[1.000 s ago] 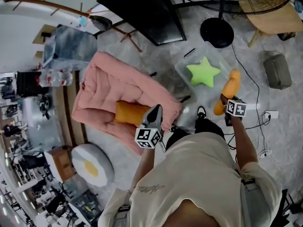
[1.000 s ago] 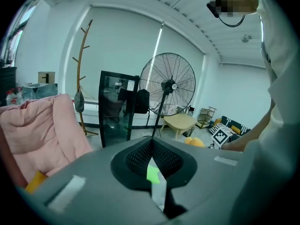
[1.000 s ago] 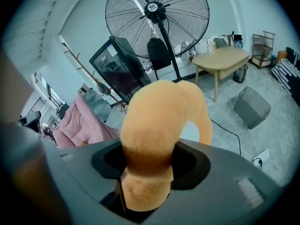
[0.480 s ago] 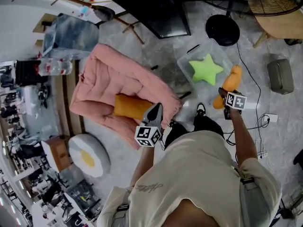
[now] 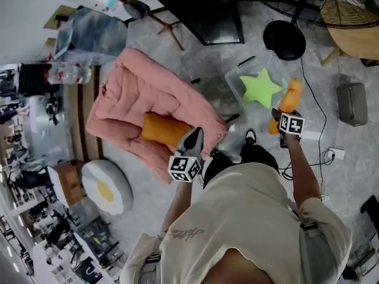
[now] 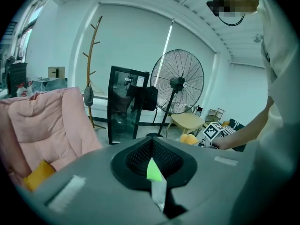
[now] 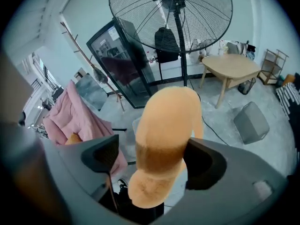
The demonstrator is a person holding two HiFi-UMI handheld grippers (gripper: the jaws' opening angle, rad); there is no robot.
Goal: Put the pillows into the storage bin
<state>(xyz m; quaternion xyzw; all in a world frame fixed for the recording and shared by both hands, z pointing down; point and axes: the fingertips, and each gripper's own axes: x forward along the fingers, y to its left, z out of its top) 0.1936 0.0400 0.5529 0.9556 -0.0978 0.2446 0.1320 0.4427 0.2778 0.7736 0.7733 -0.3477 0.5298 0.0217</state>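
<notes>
As jaws widen, right tool [image 7: 154, 158] straddles pillow [image 7: 166, 121].

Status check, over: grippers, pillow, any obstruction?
Left gripper shut, empty. Right gripper jaws just opening, orange pillow between them by storage bin rim. Green star pillow already inside. Nothing blocking the bin.

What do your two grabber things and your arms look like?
Each is a grey wedge with black-padded fingers and a white cube of black square markers: the left gripper and the right gripper. A green mark sits between the left one's fingers. The shirt is cream, short-sleeved. The right fingers have just been opening, an orange pillow between them.
</notes>
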